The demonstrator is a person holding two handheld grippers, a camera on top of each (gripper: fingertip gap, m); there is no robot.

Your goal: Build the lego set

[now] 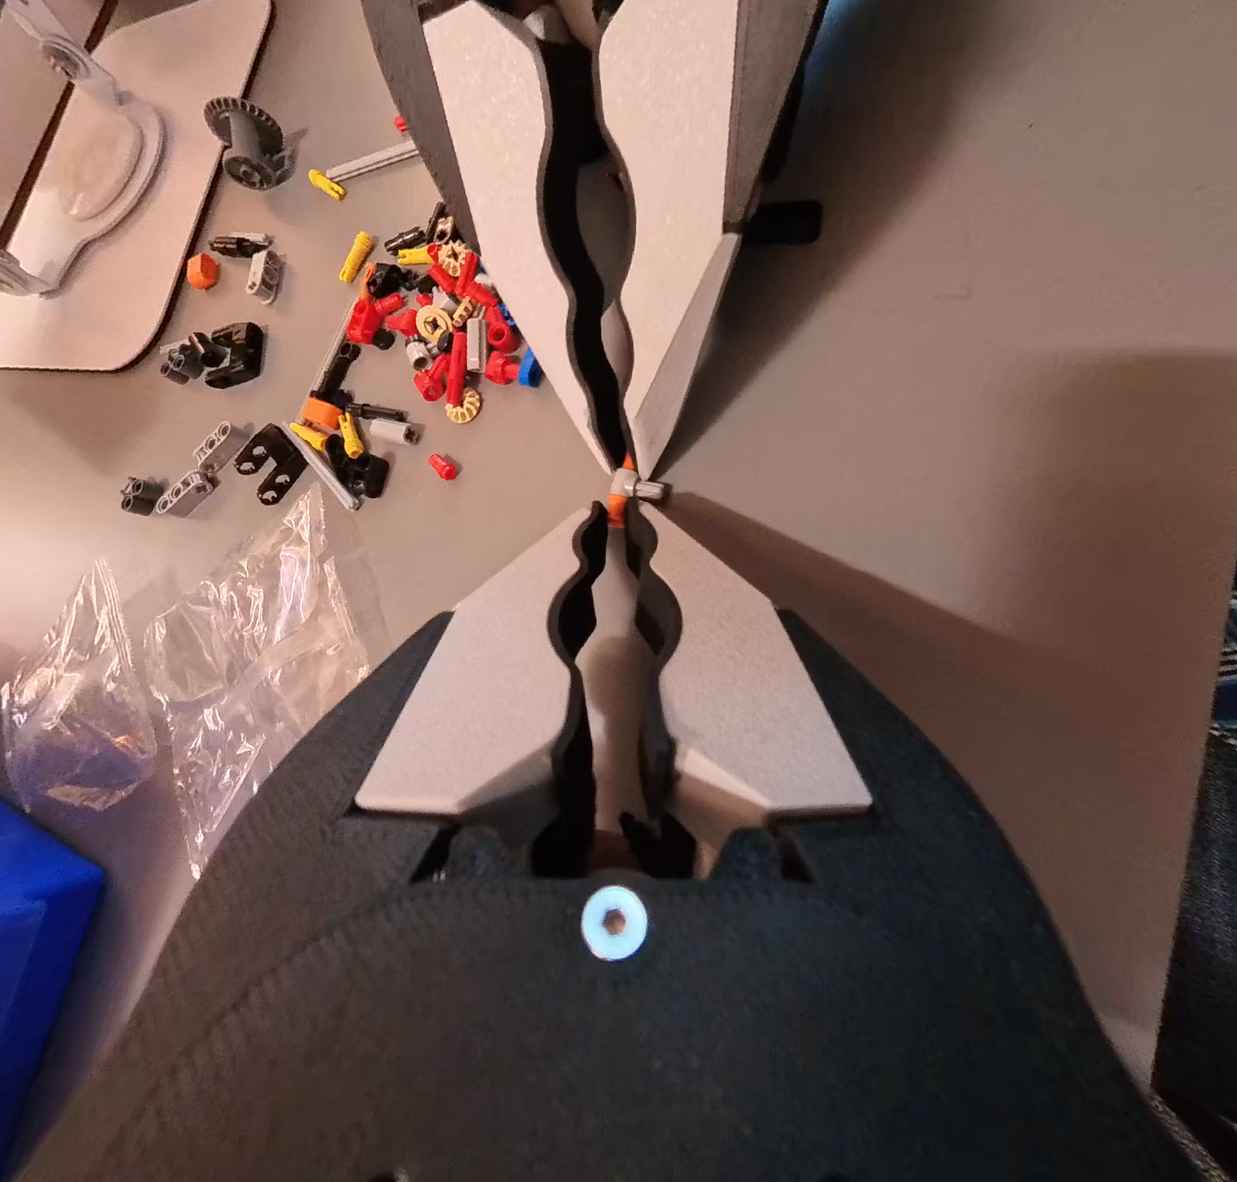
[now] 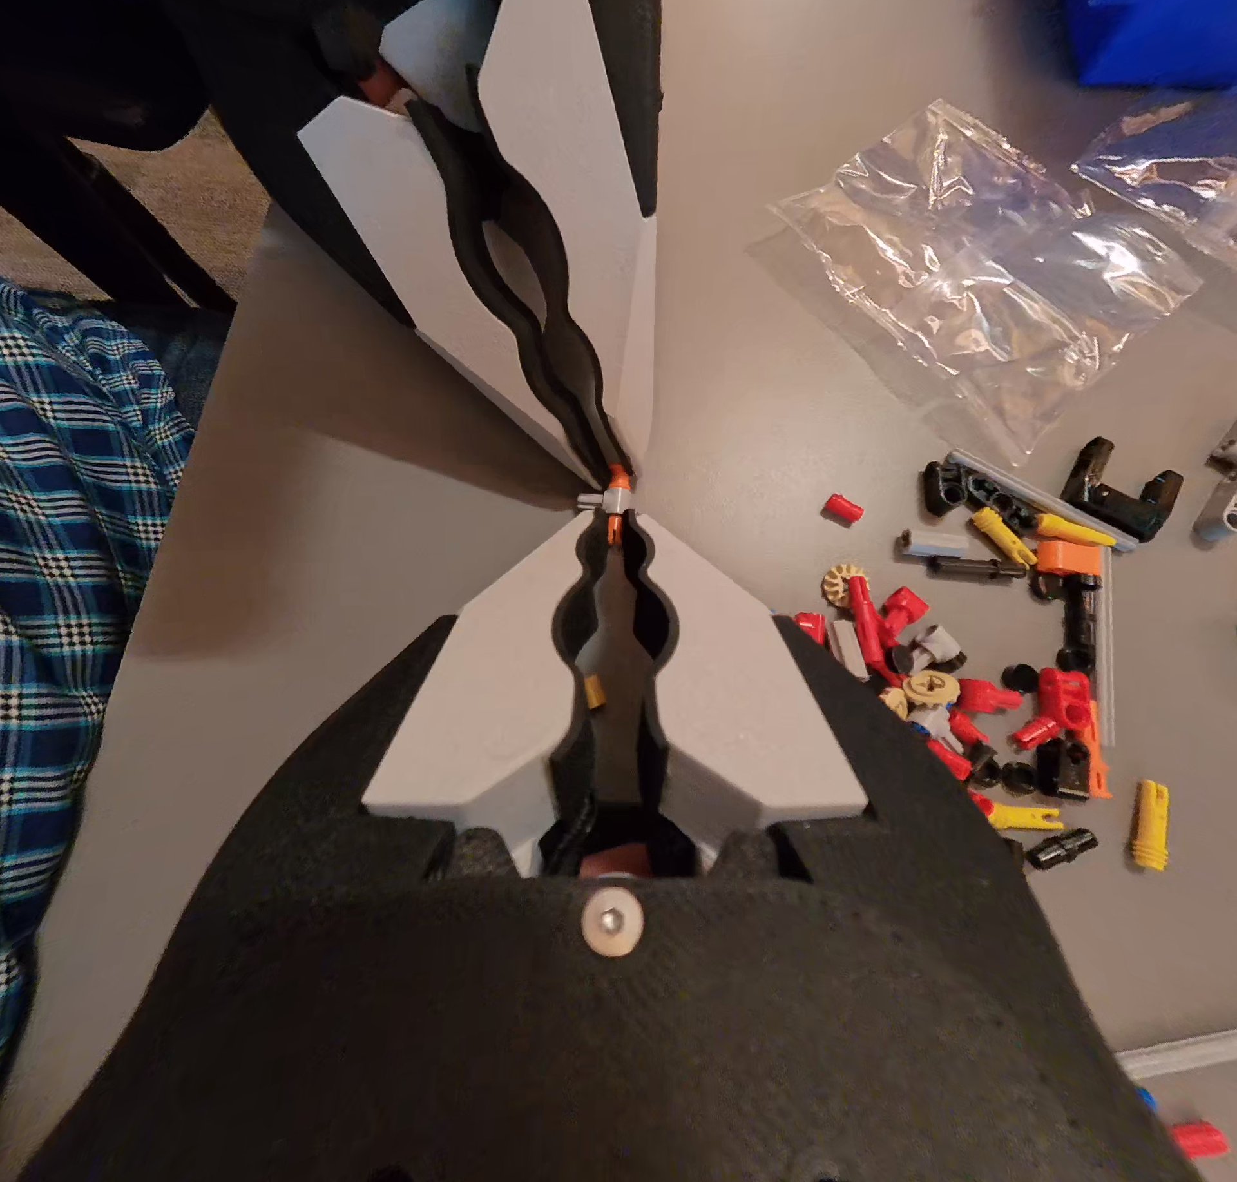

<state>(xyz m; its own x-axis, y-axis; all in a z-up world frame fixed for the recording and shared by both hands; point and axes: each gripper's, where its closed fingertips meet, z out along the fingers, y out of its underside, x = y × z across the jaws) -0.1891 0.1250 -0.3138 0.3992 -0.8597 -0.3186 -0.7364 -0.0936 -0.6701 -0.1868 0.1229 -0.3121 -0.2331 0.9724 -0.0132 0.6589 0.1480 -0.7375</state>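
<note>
A small orange pin with a grey connector (image 1: 632, 487) on its middle is held between both grippers, tip to tip, above the grey table. My left gripper (image 1: 619, 524) is shut on one orange end. My right gripper (image 2: 616, 530) is shut on the other end. The grey connector (image 2: 612, 499) has a short stub sticking out sideways. The right gripper (image 1: 622, 460) comes in from the top of the left wrist view, and the left gripper (image 2: 612, 470) from the top of the right wrist view. A pile of loose lego parts (image 1: 442, 326) lies on the table.
The parts pile (image 2: 970, 681) lies right of the grippers in the right wrist view. Clear plastic bags (image 1: 234, 647) and a blue box (image 1: 40, 915) lie near it. A wooden board (image 1: 187, 78) with a clear stand and a grey gear spool (image 1: 251, 142) are farther off. The table edge and plaid cloth (image 2: 67, 480) are close.
</note>
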